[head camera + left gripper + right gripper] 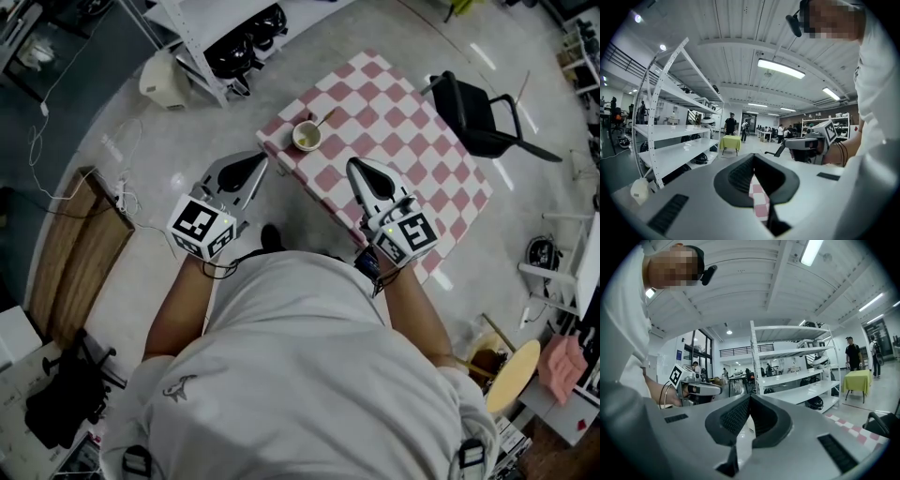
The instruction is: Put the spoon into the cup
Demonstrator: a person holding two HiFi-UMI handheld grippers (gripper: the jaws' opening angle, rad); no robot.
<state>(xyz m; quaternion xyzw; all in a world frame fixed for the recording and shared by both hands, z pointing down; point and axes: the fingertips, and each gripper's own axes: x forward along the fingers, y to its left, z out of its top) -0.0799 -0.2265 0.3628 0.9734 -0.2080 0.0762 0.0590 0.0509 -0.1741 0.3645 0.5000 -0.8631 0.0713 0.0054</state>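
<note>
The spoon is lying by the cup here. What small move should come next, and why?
Probably reach the right gripper forward toward the spoon, opening its jaws on the way. The spoon lies on the checkered cloth just beside the cup, its handle angled rightward. Both grippers hover short of it, jaws together and empty, and the left gripper is off the cloth's edge.

no text, label, brand, number or sign can be read here.

Brightly, evenly lit from ceiling strip lights (pixel 780 68) above the left gripper (pixel 753 159). Strongly fisheye-bent, black at corners; slightly soft close in.
</note>
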